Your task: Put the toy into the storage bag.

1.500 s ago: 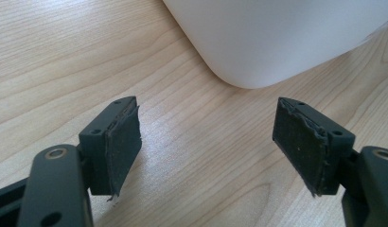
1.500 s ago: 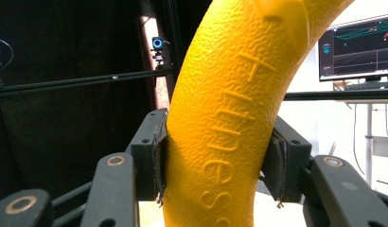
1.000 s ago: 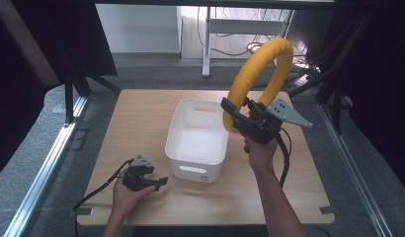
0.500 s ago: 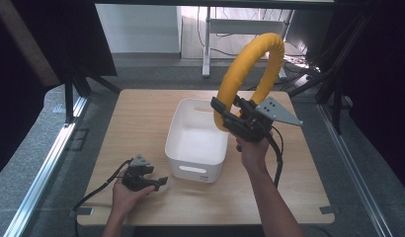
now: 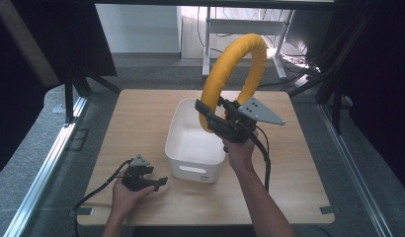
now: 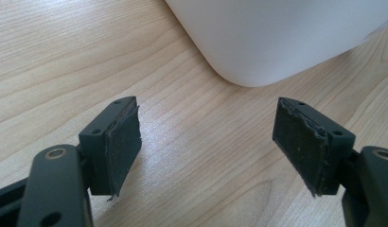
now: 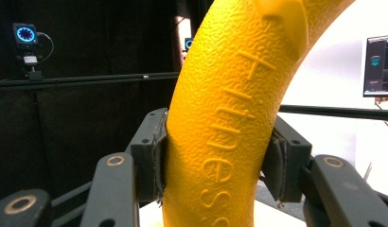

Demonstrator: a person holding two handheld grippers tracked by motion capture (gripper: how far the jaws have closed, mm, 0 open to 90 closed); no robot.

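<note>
Your right gripper [image 5: 206,112] has its fingers [image 7: 152,156] clamped on the yellow ring [image 5: 235,74], holding it upright in the air above the far right part of the white bin [image 5: 193,148]. Your left gripper [image 5: 158,181] rests on the bench [image 5: 136,118] just beside the bin's near left corner, fingers [image 6: 123,142] apart, nothing between them.

Pebbled yellow ring [image 7: 230,118], wood table [image 5: 141,113]
</note>
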